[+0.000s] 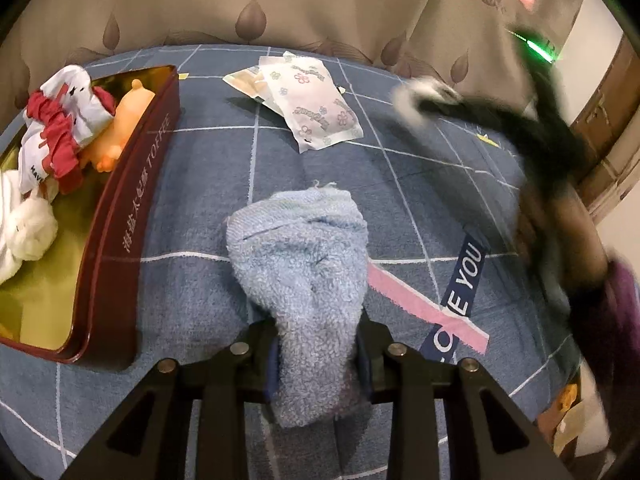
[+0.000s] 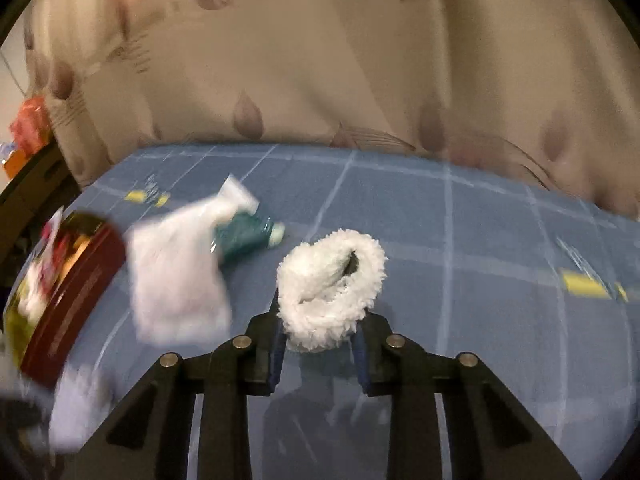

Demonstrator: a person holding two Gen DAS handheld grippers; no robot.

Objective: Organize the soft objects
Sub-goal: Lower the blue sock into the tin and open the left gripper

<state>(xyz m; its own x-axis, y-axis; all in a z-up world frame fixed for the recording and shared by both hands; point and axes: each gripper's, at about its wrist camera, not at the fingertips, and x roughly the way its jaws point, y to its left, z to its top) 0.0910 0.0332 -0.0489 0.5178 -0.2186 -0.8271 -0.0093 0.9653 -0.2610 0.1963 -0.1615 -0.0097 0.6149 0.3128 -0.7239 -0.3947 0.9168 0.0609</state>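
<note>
My left gripper (image 1: 316, 354) is shut on a light blue terry towel (image 1: 304, 264), which hangs bunched over the blue checked bedsheet (image 1: 200, 184). A dark red toffee tin (image 1: 120, 216) lies open to its left, holding a red-and-white cloth (image 1: 64, 128), an orange soft toy (image 1: 124, 120) and a white cloth (image 1: 24, 224). My right gripper (image 2: 320, 344) is shut on a white fluffy ring (image 2: 332, 284) held above the sheet. The right gripper also shows blurred in the left wrist view (image 1: 424, 100). The tin shows blurred at the left of the right wrist view (image 2: 76, 292).
White flower-printed sachets (image 1: 312, 104) lie on the sheet behind the towel. In the right wrist view a blurred white packet (image 2: 180, 272) and a teal tube (image 2: 248, 236) lie near the tin. A beige leaf-patterned bedcover (image 2: 320, 72) rises behind the sheet.
</note>
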